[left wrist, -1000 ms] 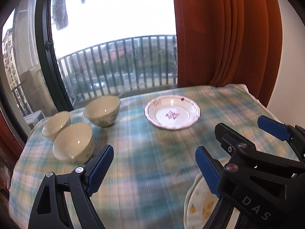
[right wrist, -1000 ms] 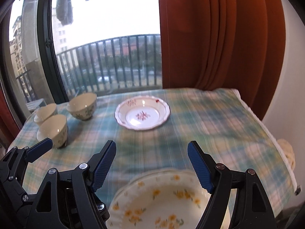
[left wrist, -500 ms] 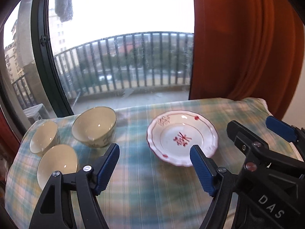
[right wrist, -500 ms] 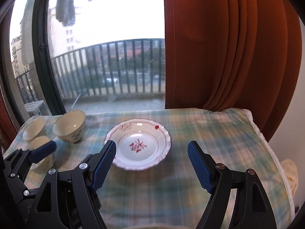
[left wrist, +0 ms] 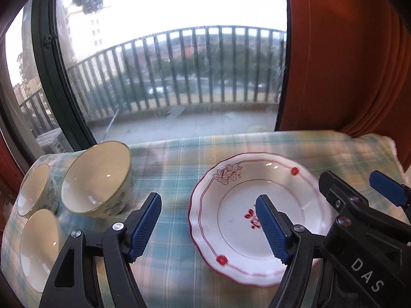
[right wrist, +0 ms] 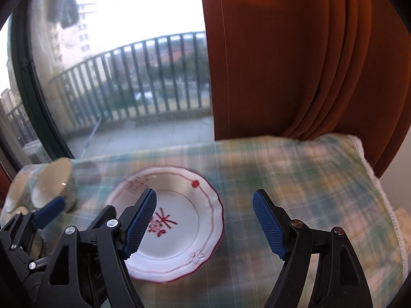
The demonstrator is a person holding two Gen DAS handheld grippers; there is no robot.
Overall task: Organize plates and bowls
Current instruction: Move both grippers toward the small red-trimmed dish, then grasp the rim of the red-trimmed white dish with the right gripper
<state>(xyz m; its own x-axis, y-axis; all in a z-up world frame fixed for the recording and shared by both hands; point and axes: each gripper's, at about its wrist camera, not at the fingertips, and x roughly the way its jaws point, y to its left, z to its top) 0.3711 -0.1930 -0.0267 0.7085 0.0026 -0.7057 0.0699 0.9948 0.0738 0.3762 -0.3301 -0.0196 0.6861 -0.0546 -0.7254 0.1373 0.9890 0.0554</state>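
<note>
I've got the plate (left wrist: 257, 215) on the counter (left wrist: 179, 169), three bowls (left wrist: 99, 179) clustered to its left, window (left wrist: 167, 64) behind, curtain (left wrist: 346, 64) back right.

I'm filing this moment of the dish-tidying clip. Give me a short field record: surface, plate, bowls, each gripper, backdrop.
surface: plaid tablecloth
plate: white plate with red floral centre and red-lined scalloped rim, flat on the cloth
bowls: three cream bowls clustered together at the cloth's left end, upright
left gripper: left gripper, jaws open, nothing between them, one above the plate
right gripper: right gripper, jaws open, straddling the plate's right edge, holding nothing
backdrop: window onto a balcony railing; orange curtain at right
</note>
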